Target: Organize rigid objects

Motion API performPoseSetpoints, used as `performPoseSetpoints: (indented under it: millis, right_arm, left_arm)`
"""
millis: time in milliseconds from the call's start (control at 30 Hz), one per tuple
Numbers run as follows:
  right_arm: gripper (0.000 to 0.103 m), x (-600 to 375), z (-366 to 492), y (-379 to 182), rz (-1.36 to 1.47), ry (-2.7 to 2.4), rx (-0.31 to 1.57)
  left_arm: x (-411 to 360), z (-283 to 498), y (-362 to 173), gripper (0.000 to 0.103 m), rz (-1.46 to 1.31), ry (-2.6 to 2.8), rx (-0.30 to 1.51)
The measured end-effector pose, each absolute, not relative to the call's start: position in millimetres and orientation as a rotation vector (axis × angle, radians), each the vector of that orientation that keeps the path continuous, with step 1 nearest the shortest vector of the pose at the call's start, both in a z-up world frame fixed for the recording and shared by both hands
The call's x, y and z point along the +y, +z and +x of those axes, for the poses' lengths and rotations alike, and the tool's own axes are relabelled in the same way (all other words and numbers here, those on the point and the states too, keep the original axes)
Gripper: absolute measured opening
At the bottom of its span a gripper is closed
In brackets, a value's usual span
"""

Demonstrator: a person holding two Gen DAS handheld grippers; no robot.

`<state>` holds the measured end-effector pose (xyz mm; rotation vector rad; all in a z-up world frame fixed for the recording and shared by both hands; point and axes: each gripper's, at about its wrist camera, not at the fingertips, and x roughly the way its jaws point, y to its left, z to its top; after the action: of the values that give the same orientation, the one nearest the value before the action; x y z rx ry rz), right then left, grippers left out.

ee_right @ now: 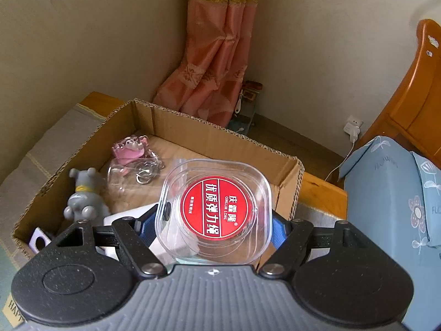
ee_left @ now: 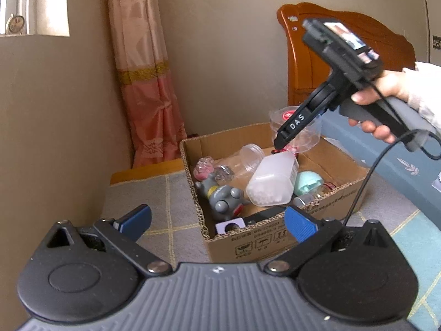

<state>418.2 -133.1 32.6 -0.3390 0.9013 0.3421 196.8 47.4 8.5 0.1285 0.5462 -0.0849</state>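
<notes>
A cardboard box [ee_left: 248, 244] [ee_right: 289, 182] stands on a grey mat and holds several items. Among them are a grey toy animal [ee_left: 223, 198] [ee_right: 82, 201], a frosted white plastic container [ee_left: 273, 182] and a pink keychain [ee_right: 129, 151]. My right gripper [ee_right: 215, 222] is shut on a clear plastic case with a red round label [ee_right: 216, 205]. It holds the case over the box; the case also shows in the left wrist view [ee_left: 292, 127]. My left gripper [ee_left: 217, 220] is open and empty, in front of the box's near wall.
A pink curtain [ee_left: 146, 82] hangs in the corner. A wooden headboard [ee_left: 317, 63] stands behind the box. A blue floral fabric bin [ee_right: 391, 195] is to the right. A charger is plugged in the wall socket [ee_right: 352, 127].
</notes>
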Motion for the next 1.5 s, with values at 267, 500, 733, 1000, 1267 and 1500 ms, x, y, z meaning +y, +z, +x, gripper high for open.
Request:
performPoseSetpoints:
  millis: [267, 500, 733, 1000, 1267, 1500]
  right_arm:
    - [0.087, -124, 444, 27, -0.351, 0.319, 0.906]
    - [0.103, -126, 432, 35, -0.346, 0.303, 0.890]
    - [0.103, -123, 397, 47, -0.350, 0.291, 0.903]
    - [0.103, -129, 319, 51, -0.331, 0.209, 0.919]
    - [0.103, -159, 218, 37, -0.142, 0.076, 0.889]
    - [0.103, -173, 167, 27, 0.008, 0.027, 0.897]
  left_arm:
    - [56, 195, 5, 0.102, 0.097, -0.079, 0.548]
    - [61, 189, 6, 0.102, 0.084, -0.073, 0.548]
    - [61, 182, 14, 0.102, 0.079, -0.052, 0.550]
    - [53, 168, 23, 0.102, 0.094, 0.005, 0.587]
    - [39, 159, 22, 0.102, 0.065, 0.067, 0.704]
    - [19, 149, 21, 0.102, 0.055, 0.068, 0.780]
